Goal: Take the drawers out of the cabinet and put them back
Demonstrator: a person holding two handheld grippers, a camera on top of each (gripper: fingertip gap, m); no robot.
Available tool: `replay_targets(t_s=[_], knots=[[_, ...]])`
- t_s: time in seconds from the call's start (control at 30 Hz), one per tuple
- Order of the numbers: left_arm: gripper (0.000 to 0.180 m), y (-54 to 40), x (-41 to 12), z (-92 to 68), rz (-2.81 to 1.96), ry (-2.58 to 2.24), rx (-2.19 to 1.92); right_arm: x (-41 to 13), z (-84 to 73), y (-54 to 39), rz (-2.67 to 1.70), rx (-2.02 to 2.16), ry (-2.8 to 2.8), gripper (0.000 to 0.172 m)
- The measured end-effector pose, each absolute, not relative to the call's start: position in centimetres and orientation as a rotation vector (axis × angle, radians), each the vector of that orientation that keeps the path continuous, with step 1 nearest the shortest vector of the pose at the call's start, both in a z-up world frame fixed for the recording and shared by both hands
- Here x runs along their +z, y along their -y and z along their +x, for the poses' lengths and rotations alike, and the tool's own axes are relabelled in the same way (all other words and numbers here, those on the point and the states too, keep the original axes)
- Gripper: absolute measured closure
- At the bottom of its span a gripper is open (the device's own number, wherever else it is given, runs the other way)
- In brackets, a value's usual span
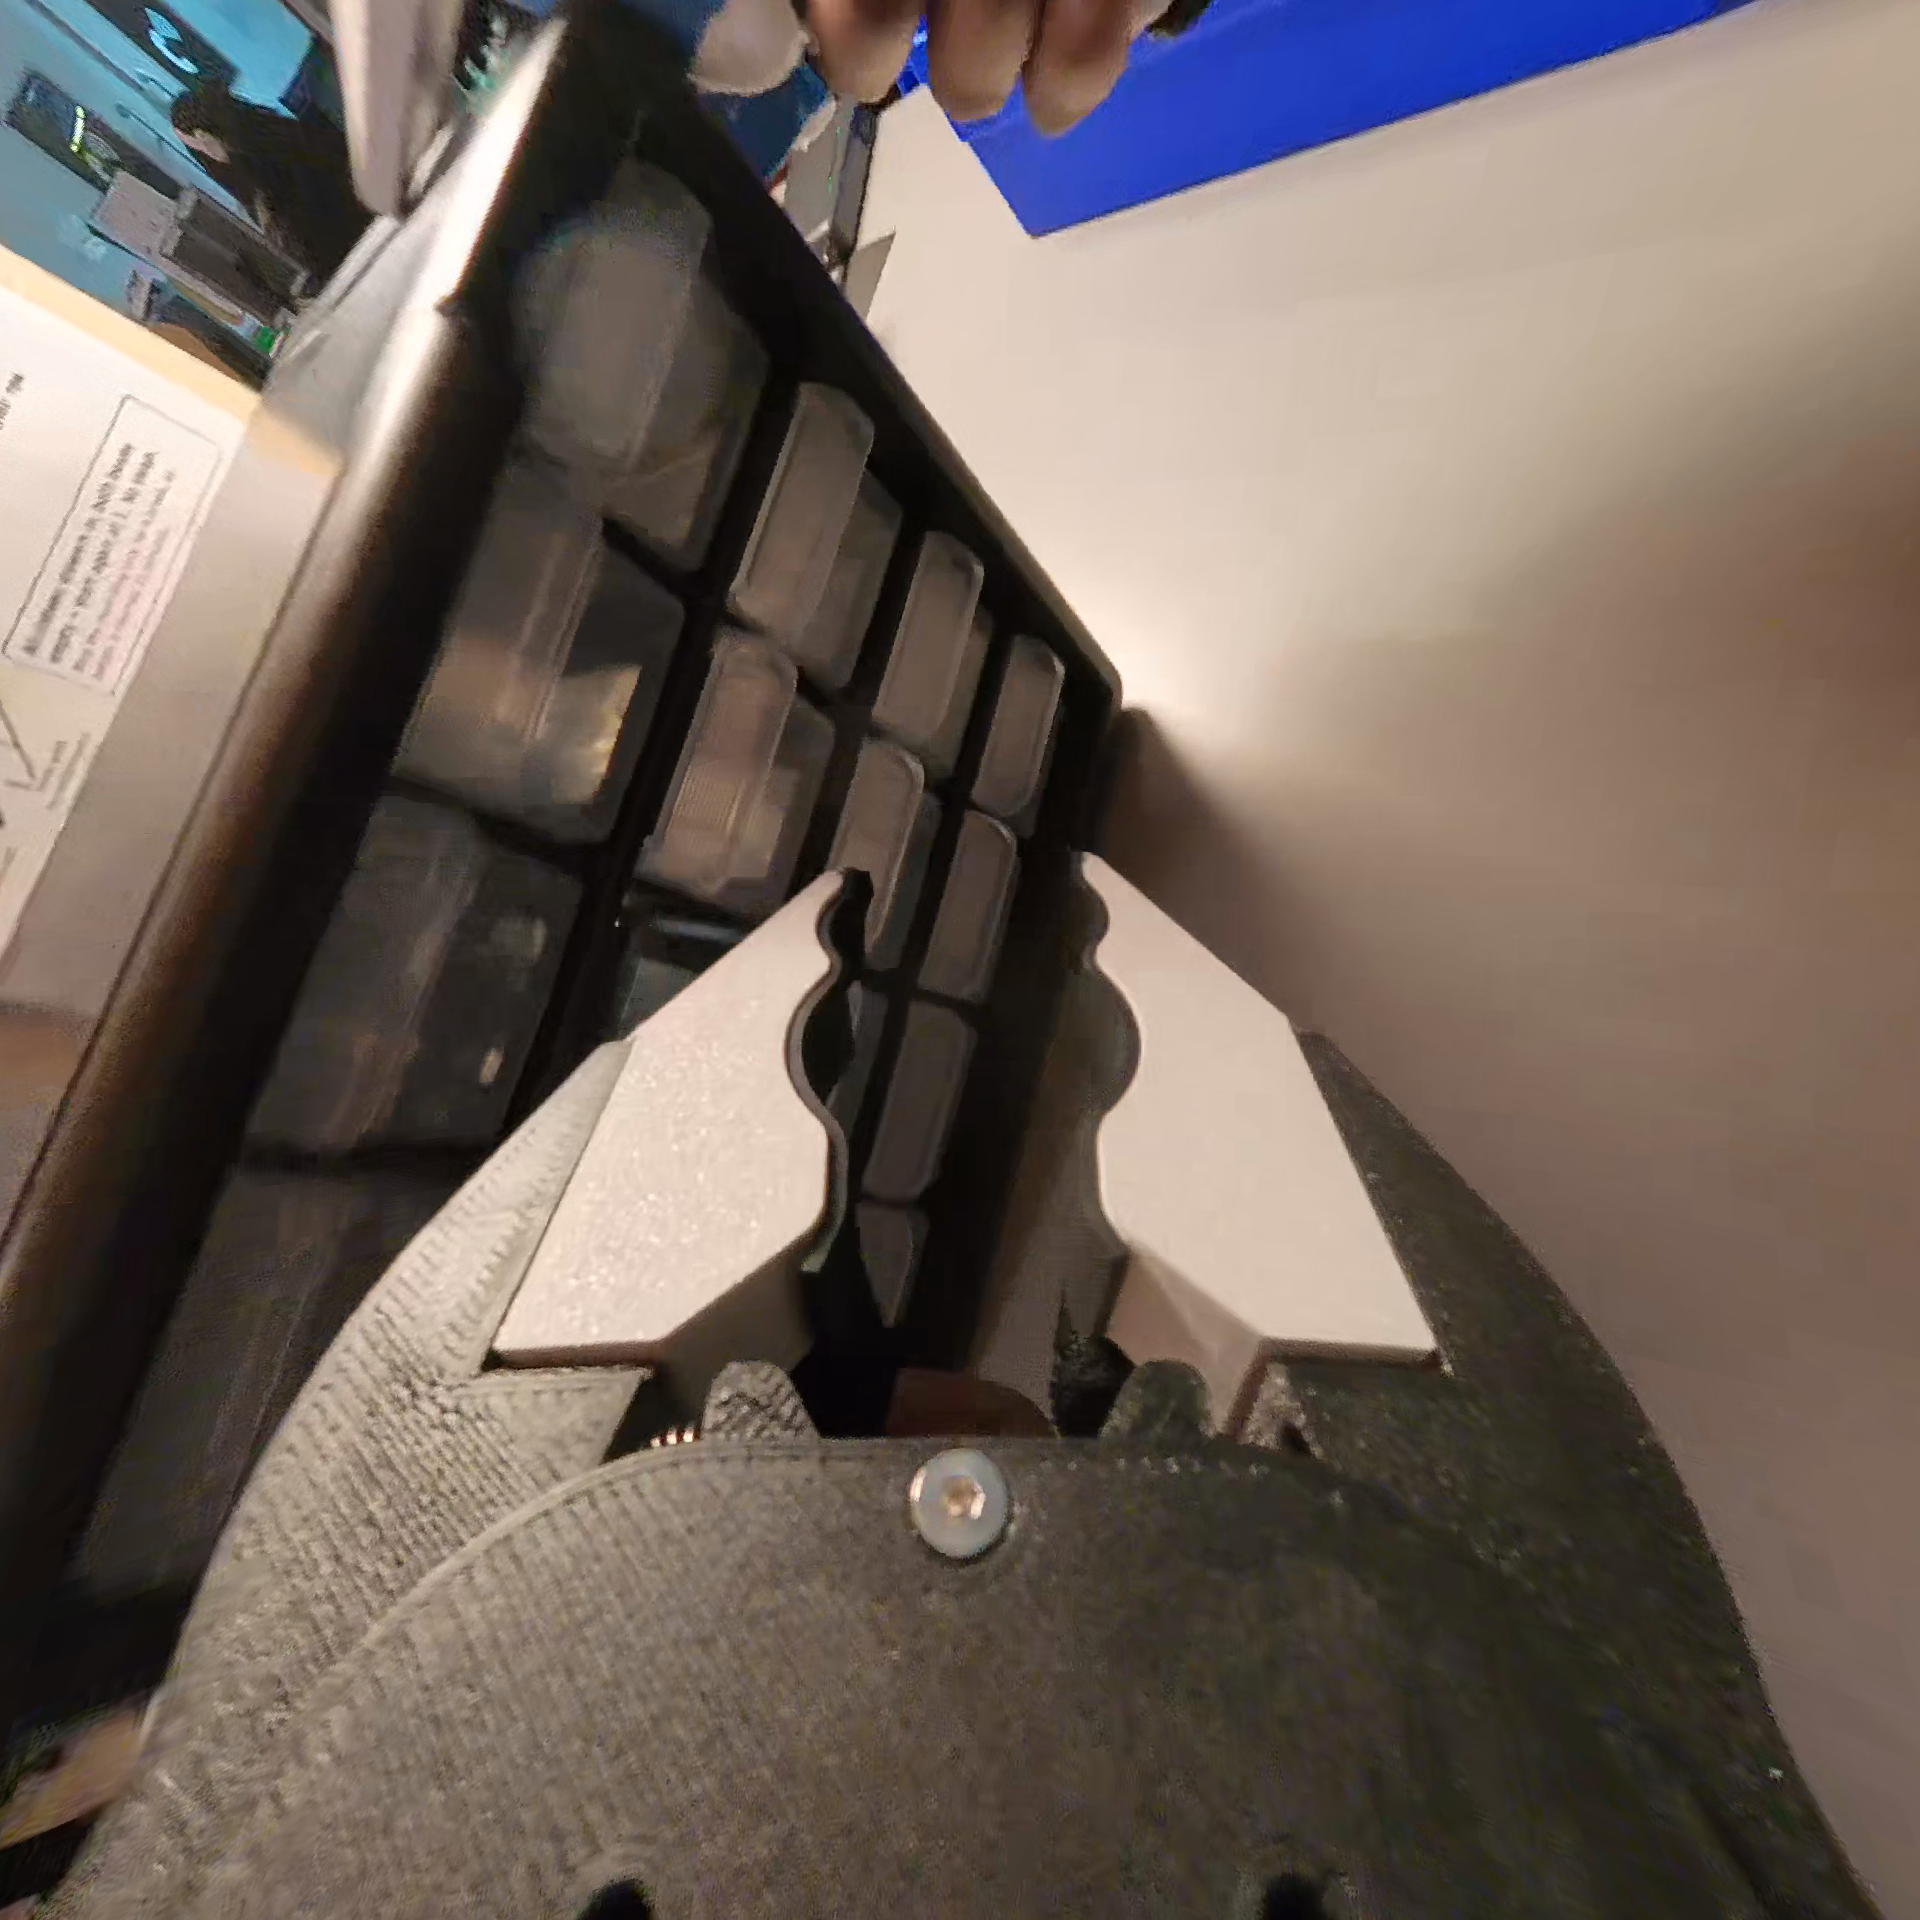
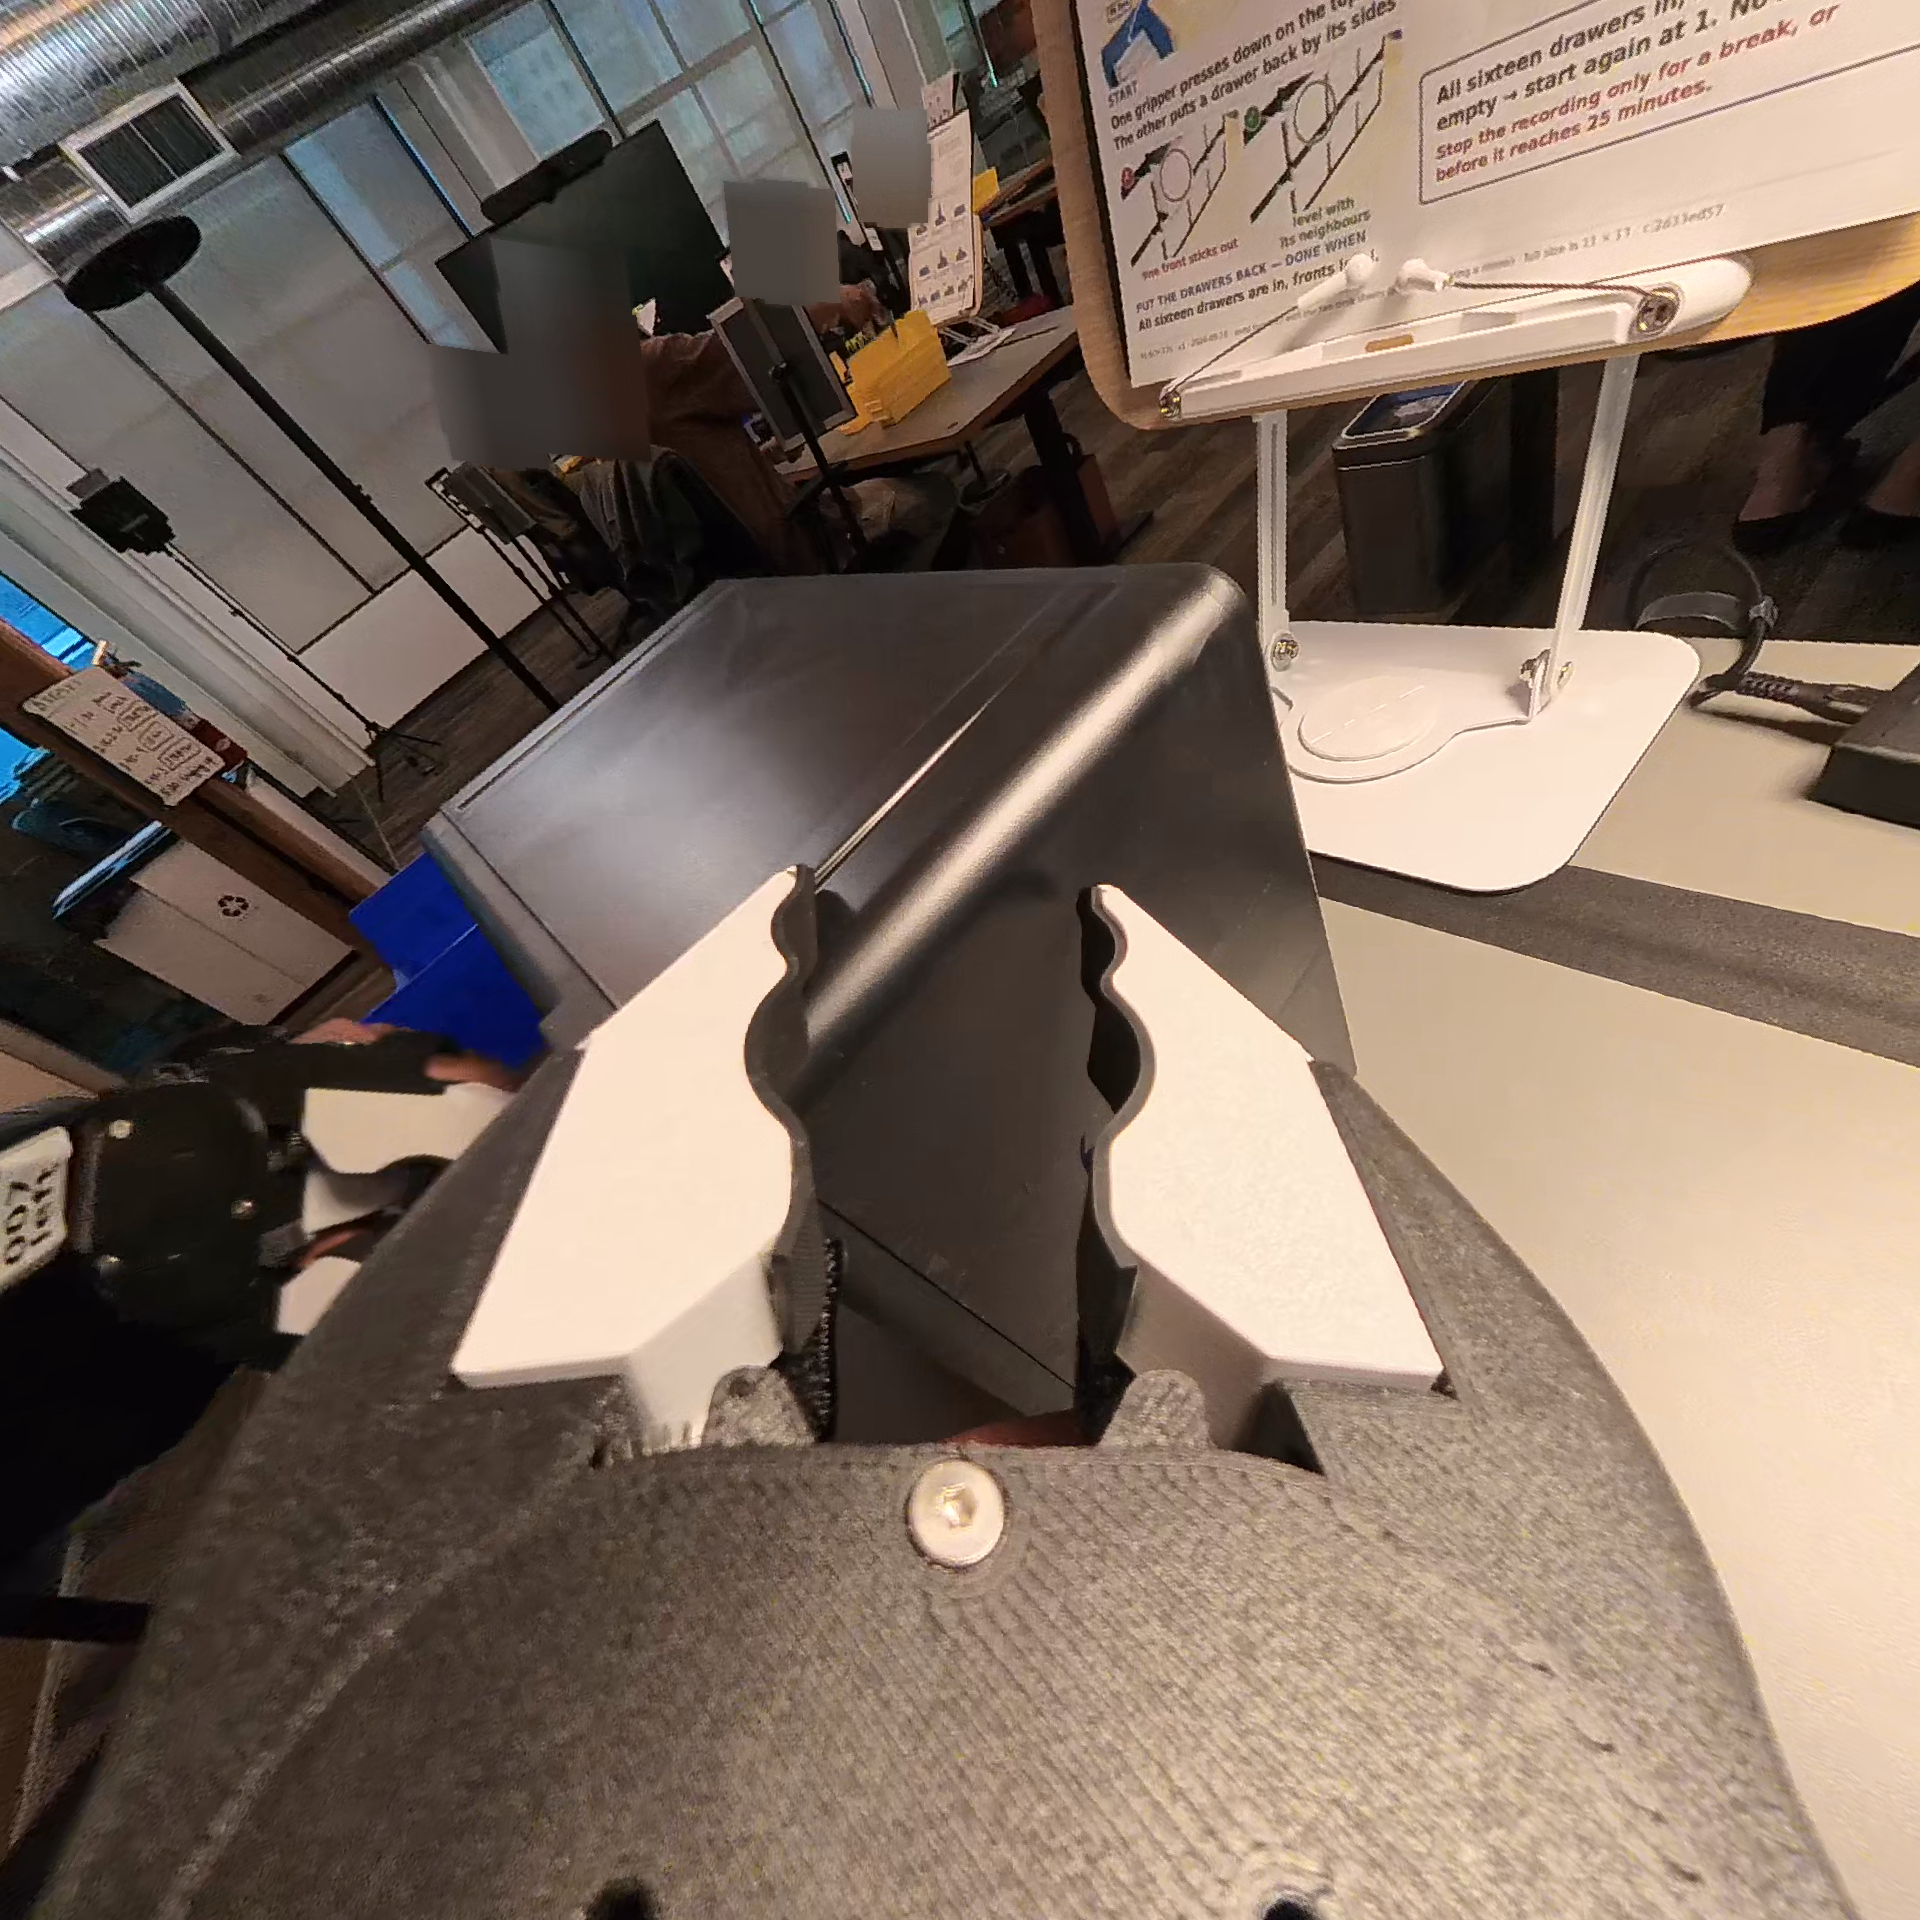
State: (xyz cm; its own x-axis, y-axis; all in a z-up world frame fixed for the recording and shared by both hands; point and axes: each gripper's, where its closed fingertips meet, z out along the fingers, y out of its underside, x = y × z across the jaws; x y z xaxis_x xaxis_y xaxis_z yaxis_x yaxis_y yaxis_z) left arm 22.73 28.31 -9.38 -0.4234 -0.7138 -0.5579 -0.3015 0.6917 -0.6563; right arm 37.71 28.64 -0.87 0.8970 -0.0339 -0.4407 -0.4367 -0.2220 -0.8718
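The black cabinet (image 1: 935, 436) fills the left wrist view, tilted, with several clear drawers (image 1: 821, 540) seated in its grid. My left gripper (image 1: 966, 883) is open right at the drawer fronts. Its fingertips stand either side of a narrow column of drawers (image 1: 977, 914) near the cabinet's right edge, and nothing is in its grasp. In the right wrist view my right gripper (image 2: 945, 883) is open and empty over the cabinet's flat black top (image 2: 779, 727). The cabinet's top corner edge runs between its fingers. The left gripper also shows there, low at the cabinet's left side (image 2: 395, 1132).
An instruction board (image 2: 1455, 156) on a white stand (image 2: 1455, 769) stands just behind the cabinet on the right. A blue bin (image 2: 447, 966) sits left of the cabinet and also shows in the left wrist view (image 1: 1351, 94). A black box with a cable (image 2: 1870, 769) lies far right. A hand (image 1: 987, 62) is above the cabinet.
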Motion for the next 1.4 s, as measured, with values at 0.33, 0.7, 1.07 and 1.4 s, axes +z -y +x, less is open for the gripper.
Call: replay_targets(t_s=[0.33,0.7,1.07,1.4], knots=[[0.139,-46.6,-3.0,7.7,-1.188,-1.587,-0.392,-0.9,37.8,-28.7,-1.766,0.385,-0.356,0.117],[0.13,-63.6,-12.9,-5.7,-2.079,-1.259,-0.218,-0.9,38.0,-28.5,-1.778,0.309,-0.361,0.117],[0.149,-69.7,-20.1,-3.8,-2.502,-0.73,-0.447,-0.8,38.0,-28.5,-1.779,0.311,-0.354,0.117],[0.179,-71.5,-11.5,-6.4,-2.199,-0.597,-0.498,-0.9,38.0,-28.5,-1.773,0.328,-0.356,0.117]])
